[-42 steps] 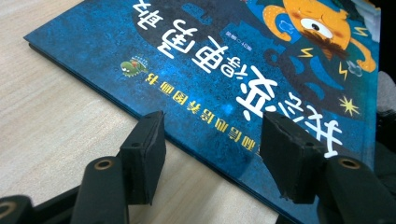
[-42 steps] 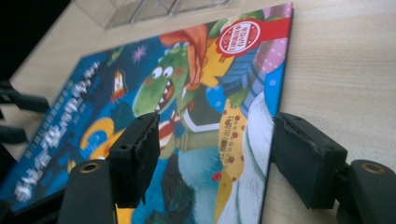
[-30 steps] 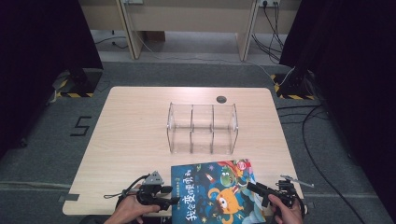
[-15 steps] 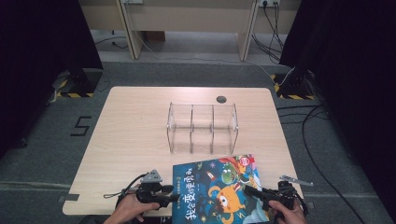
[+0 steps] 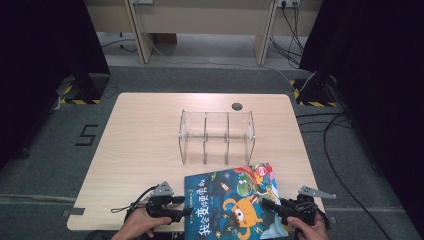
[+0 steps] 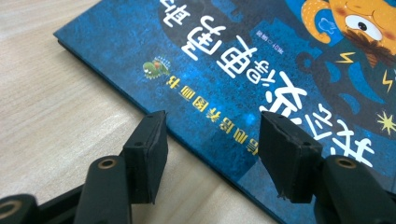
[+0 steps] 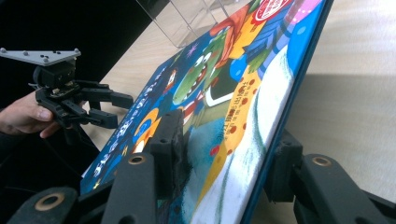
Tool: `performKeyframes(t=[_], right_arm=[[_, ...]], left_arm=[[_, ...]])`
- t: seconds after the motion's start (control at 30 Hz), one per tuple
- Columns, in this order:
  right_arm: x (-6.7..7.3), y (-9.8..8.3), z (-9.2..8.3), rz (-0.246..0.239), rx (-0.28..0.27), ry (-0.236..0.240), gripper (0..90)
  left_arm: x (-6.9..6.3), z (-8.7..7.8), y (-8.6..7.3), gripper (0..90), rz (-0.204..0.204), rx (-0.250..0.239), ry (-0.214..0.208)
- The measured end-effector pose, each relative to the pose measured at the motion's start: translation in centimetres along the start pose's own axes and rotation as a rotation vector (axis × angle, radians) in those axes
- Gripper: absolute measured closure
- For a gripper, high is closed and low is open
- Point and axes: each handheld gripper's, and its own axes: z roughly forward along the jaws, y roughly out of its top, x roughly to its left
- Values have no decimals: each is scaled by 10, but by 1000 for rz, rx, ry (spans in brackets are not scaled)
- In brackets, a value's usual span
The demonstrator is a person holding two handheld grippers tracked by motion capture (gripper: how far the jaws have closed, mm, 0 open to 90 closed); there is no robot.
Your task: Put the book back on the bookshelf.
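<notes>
Right jaws: I am looking along the right gripper and seeing its two black pads clamping the right edge of the picture book, one pad on the cover, one under the back board; they have just been opening a touch, with the book between them, yet the pads are pressing on it.
Left jaws: the left gripper is standing released, one pad over bare wood and one over the blue cover, straddling the book's left edge without biting; these jaws have just been widening.
Book position: the picture book is lying at the near edge of the worktop, between my two grippers, its right side tilting up off the wood and its left side resting flat.
Stiffness: I am judging it a thin hardback with stiff boards, holding its plane under a one-sided lift instead of drooping.
Weight: likely light to moderate, though a grip at one edge is loading the pads with leverage.
Surface: the cover is looking glossy, so I am expecting it to slide if the clamp is shallow.
Grip advice: I am favouring deep bites at mid-height on both long edges, pads well past the board's rim.
Beyond: the clear acrylic divider rack is standing upright just behind the book's far corner.
</notes>
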Motion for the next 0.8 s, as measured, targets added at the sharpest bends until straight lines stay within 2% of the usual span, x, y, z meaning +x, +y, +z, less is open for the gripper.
performKeyframes(t=[0.33,0.37,0.57,0.6,0.8], right_arm=[[5,4,-4,-73,-24,-10,555],[6,6,-5,-113,-41,-13,552],[10,8,-6,-151,-57,-16,548],[12,9,-6,-172,-65,-12,548],[13,10,-7,-195,-68,-13,547]], left_arm=[[1,0,0,380,-23,-8,-16],[1,0,0,375,-21,-8,-17],[2,1,0,355,-44,-12,-31],[2,2,1,345,-58,-14,-41],[3,4,3,342,-77,-15,-66]])
